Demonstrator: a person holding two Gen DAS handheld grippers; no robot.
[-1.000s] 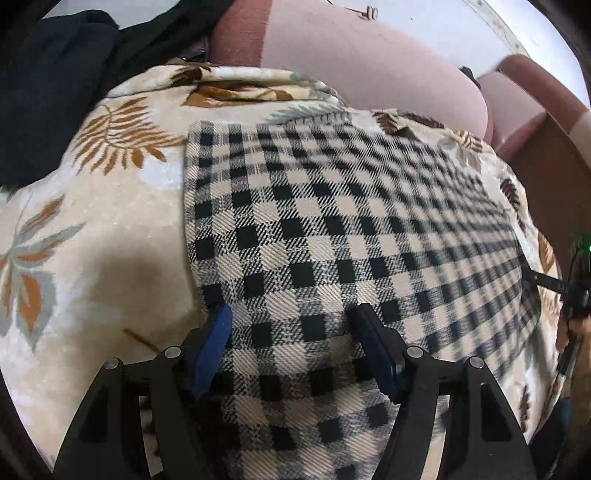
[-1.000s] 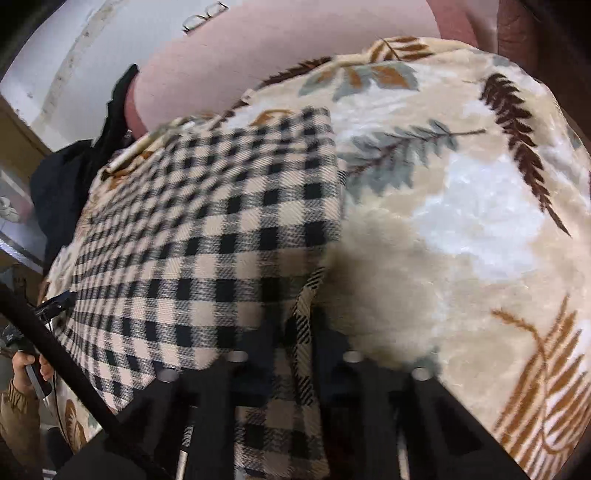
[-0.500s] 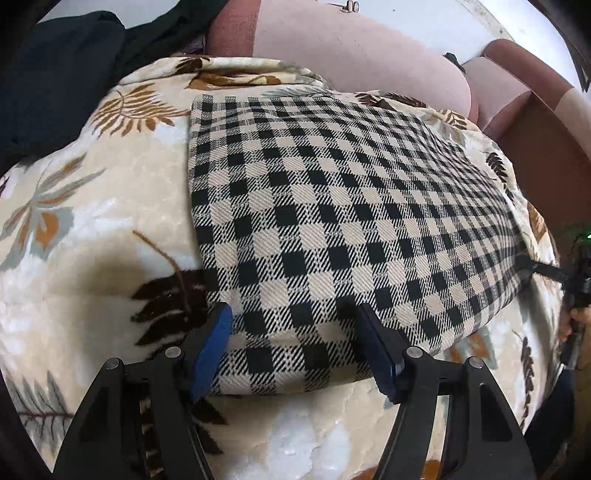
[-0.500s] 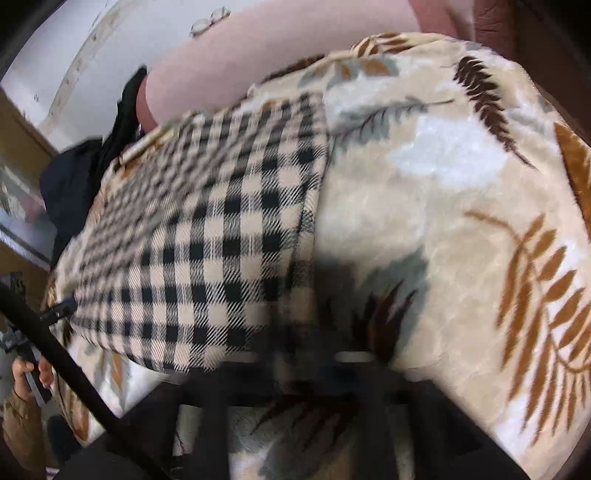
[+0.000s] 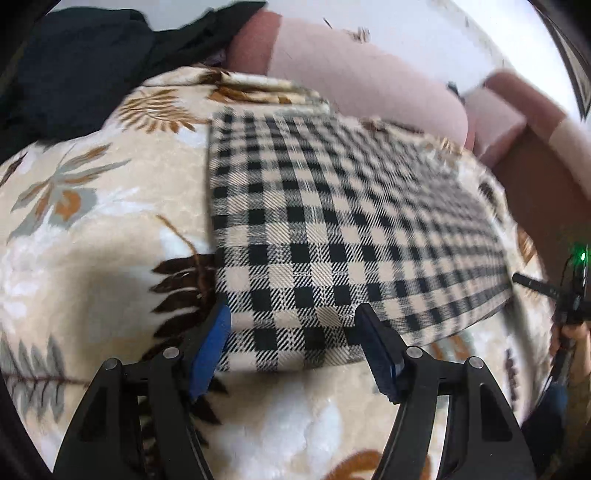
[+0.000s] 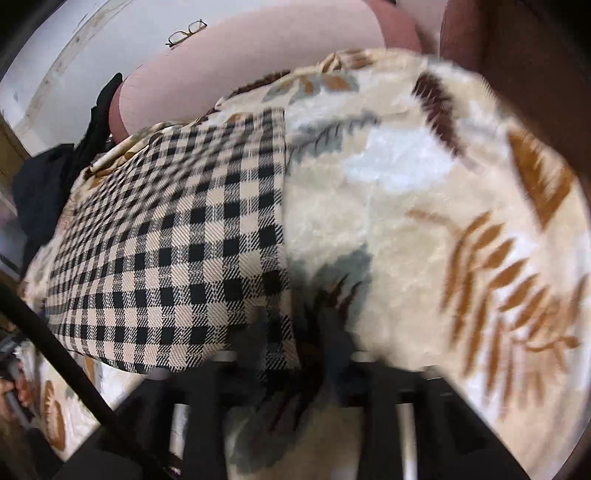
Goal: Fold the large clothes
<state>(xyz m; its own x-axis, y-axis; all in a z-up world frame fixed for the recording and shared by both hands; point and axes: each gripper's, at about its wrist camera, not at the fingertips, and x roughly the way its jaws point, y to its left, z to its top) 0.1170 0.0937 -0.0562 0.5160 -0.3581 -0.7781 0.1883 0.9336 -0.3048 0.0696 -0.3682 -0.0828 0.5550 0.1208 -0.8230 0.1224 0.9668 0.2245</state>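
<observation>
A black-and-cream checked garment (image 5: 332,229) lies folded flat in a rectangle on a cream leaf-print blanket (image 5: 92,221). My left gripper (image 5: 295,339) is open just above the garment's near-left corner, with its blue pads (image 5: 210,350) on either side of the near edge, holding nothing. In the right wrist view the garment (image 6: 177,258) lies to the left. My right gripper (image 6: 295,332) hovers blurred over the garment's near-right corner, fingers apart and empty.
A pink sofa back (image 5: 351,74) rises behind the blanket, with eyeglasses (image 6: 186,32) on top. Dark clothes (image 5: 74,66) are piled at the far left. The other gripper and hand (image 5: 569,306) show at the right edge.
Both grippers have pulled back toward the near edge of the garment. The right gripper, shut on the garment's edge a second ago, has let go and opened.
</observation>
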